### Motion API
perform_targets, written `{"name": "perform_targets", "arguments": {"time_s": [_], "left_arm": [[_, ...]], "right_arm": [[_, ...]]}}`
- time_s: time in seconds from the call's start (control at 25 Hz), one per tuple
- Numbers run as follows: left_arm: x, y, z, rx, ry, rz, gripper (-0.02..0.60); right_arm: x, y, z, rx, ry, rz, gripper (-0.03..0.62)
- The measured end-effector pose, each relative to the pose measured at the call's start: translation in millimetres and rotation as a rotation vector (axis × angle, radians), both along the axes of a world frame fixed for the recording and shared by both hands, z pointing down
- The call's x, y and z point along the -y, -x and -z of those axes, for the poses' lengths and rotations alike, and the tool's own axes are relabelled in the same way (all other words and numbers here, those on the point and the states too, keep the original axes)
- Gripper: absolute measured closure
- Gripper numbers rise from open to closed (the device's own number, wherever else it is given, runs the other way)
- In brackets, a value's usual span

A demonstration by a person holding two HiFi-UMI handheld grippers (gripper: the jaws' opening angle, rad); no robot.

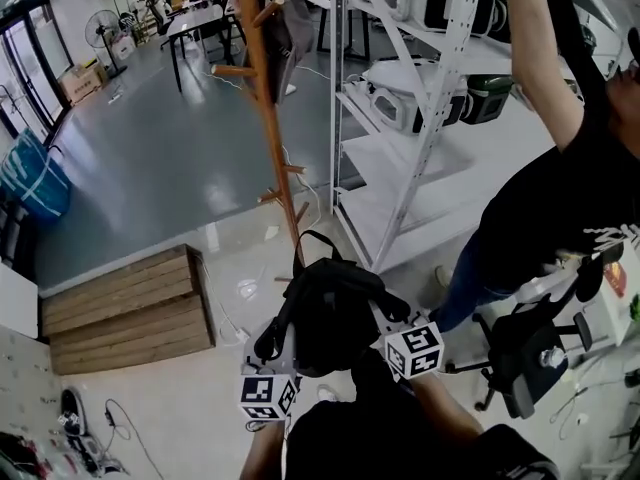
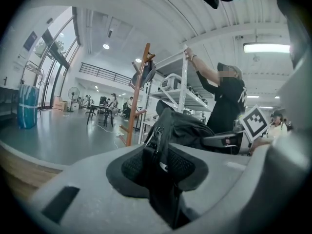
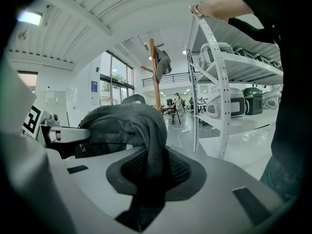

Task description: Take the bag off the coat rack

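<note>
A black bag (image 1: 330, 313) hangs between my two grippers, off the wooden coat rack (image 1: 265, 98), which stands behind it. My left gripper (image 1: 283, 343) is shut on the bag's left side; in the left gripper view the pads pinch a strap with a zipper pull (image 2: 158, 167) and the bag's body (image 2: 187, 129) bulges beyond. My right gripper (image 1: 385, 320) is shut on the bag's right side, with a fold of black fabric (image 3: 151, 172) clamped between its pads. A dark garment (image 1: 285, 23) still hangs high on the rack.
White metal shelving (image 1: 420, 118) with grey cases stands right of the rack. A person in black (image 1: 560, 188) reaches up at it. An office chair (image 1: 530, 353) is at the lower right. A wooden platform (image 1: 125, 308) lies at left, a blue bag (image 1: 30, 178) beyond it.
</note>
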State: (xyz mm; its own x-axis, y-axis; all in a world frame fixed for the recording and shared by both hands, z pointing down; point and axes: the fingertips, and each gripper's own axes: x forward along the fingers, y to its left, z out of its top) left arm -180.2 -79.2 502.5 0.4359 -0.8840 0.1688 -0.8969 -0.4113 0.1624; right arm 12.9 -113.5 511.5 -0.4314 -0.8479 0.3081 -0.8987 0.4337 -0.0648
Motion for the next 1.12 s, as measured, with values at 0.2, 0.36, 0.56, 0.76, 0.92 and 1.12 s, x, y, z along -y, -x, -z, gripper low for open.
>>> {"name": "perform_targets", "arguments": {"time_s": [0.2,0.36,0.56,0.76,0.92,1.12], "left_arm": [[-27,2,-5,-0.006,0.007,-0.005,0.479],[-39,1,-6,-0.006,0.016,0.002,0.479],[-52,0,-5,0.000,0.016,0.014,0.479],[-59,-6,-4,0.005,0.011,0.025,0.479],[-68,-12,-3,0.008,0.020,0.038,0.479],[-76,-23,-8,0.003,0.043,0.057,0.479]], "right_arm": [[-29,2,-8,0.009,0.026,-0.004,0.510],[-40,3,-10,0.018,0.037,0.004,0.510],[-49,3,-8,0.031,0.037,0.018,0.510],[-54,-2,-8,0.043,0.034,0.036,0.510],[-60,-9,-7,0.048,0.040,0.048,0.510],[-67,-19,-11,0.053,0.054,0.055,0.508]]}}
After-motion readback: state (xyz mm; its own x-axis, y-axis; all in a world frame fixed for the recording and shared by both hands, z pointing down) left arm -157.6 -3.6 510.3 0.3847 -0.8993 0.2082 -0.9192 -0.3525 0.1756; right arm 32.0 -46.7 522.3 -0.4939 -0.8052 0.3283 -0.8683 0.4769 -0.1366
